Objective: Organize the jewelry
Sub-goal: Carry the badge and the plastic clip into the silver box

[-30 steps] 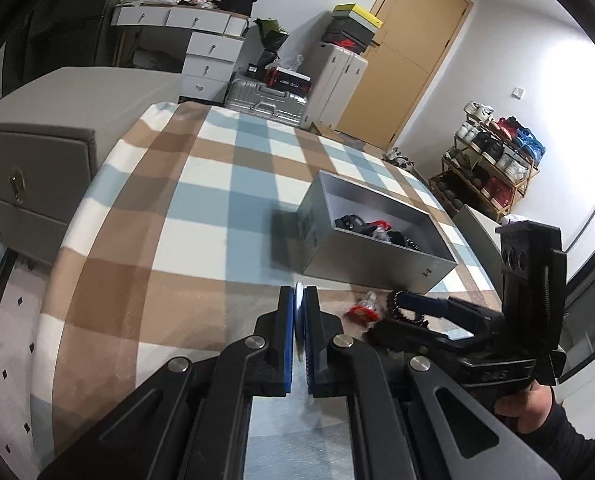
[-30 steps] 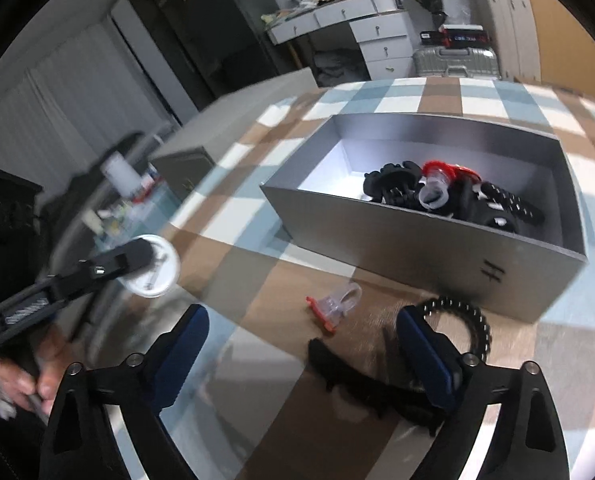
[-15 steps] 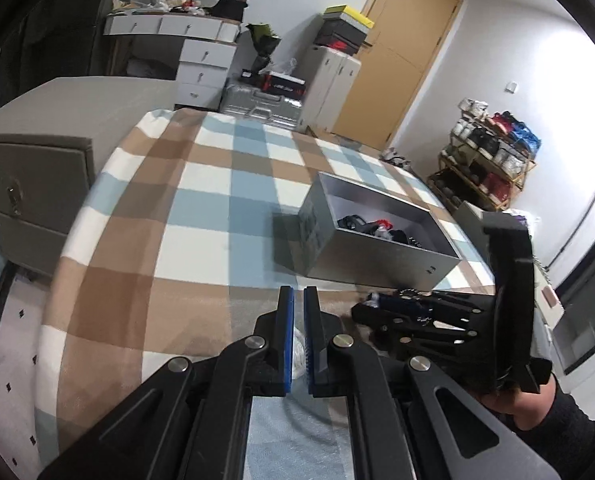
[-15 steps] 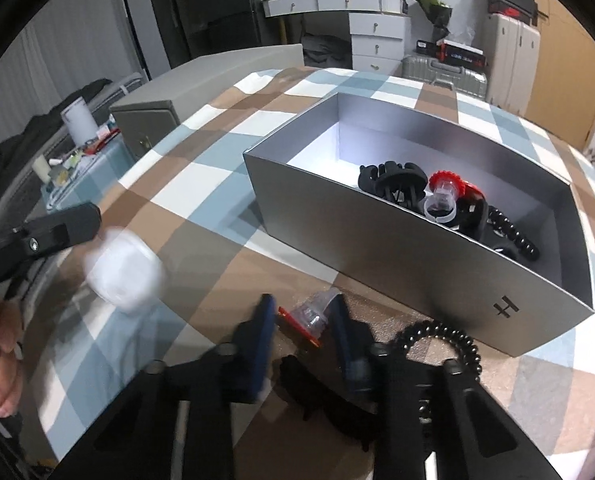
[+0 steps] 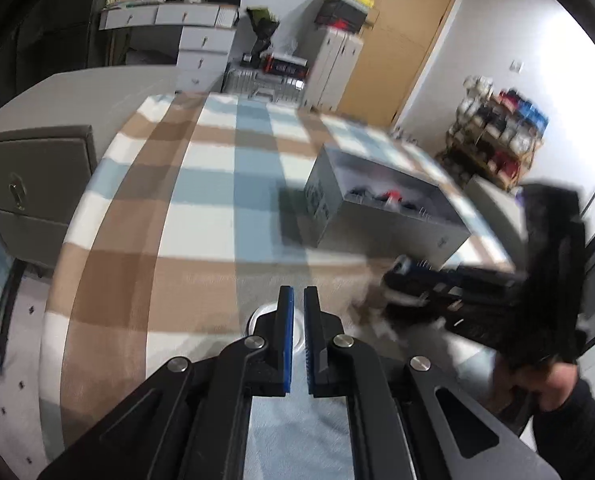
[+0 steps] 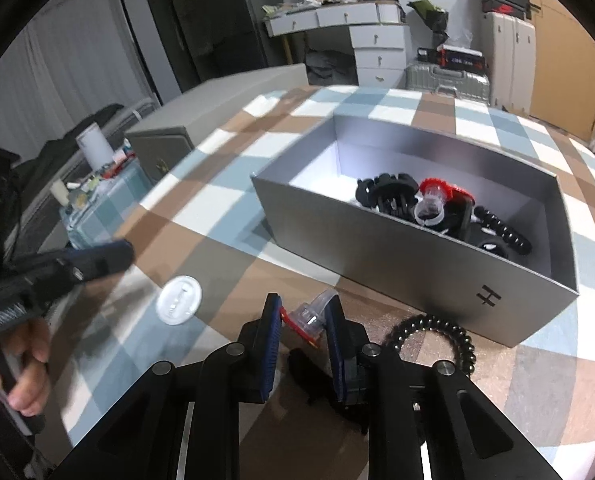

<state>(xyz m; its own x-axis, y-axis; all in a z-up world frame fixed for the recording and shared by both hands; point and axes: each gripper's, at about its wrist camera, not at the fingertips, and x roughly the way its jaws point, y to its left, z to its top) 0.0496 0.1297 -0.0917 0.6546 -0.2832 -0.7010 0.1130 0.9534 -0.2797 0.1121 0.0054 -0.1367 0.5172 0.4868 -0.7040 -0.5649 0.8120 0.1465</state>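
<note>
The clear clip with a red edge [image 6: 308,317] is seen lying on the checked worktop [image 6: 225,200], between the blue pads of the right gripper [image 6: 302,312]; the jaws are parted about it, and contact with either pad cannot be judged. The black beaded bracelet [image 6: 437,340] lies just right of that gripper, close against the front wall of the grey box [image 6: 417,264]. A black clip [image 6: 313,376] lies under the gripper, partly hidden.

The left gripper [image 5: 298,300] is recorded with its jaws nearly together, a narrow gap between the pads, nothing held. A white round disc [image 6: 178,299] lies on the worktop just below its tips.

Right wrist view only: the box interior, holding black claw clips, a red piece and a clear clip [image 6: 429,210] toward its right end; the disc is shown whole. Left wrist view only: the box [image 5: 377,220] is shown from its short end; the disc [image 5: 261,316] is mostly hidden behind the pads; the right gripper [image 5: 401,276] is blurred, and the clip cannot be made out.
</note>
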